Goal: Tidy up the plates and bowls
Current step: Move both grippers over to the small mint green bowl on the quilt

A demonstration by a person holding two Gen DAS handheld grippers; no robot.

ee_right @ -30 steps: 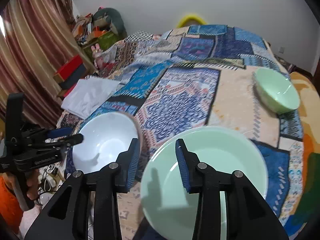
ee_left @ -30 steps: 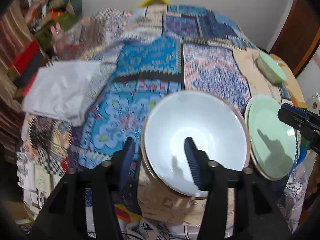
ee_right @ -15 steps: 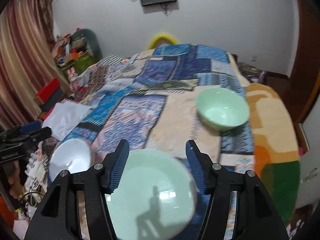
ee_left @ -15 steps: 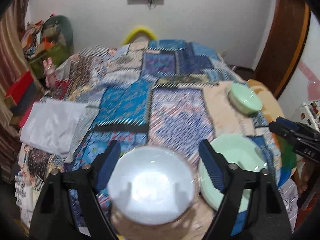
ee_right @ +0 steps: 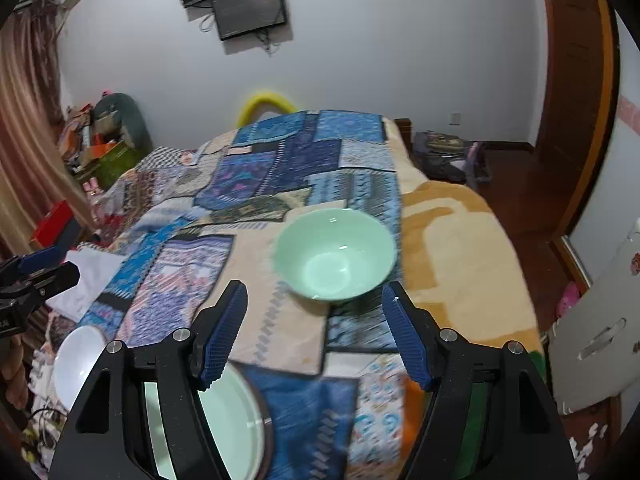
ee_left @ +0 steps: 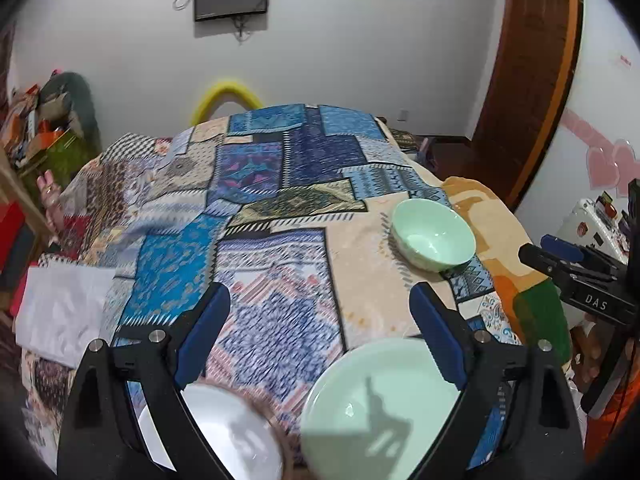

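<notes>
the white bowl [ee_left: 208,432] and the mint green plate [ee_left: 376,408] lie side by side on the patchwork bedspread [ee_left: 280,240] at 6 o'clock in the left wrist view. the mint green bowl [ee_right: 334,254] sits at 2 o'clock, well apart. the left tool [ee_left: 320,332] and right tool [ee_right: 314,328] have just been opening, both released, nothing between them.
</notes>
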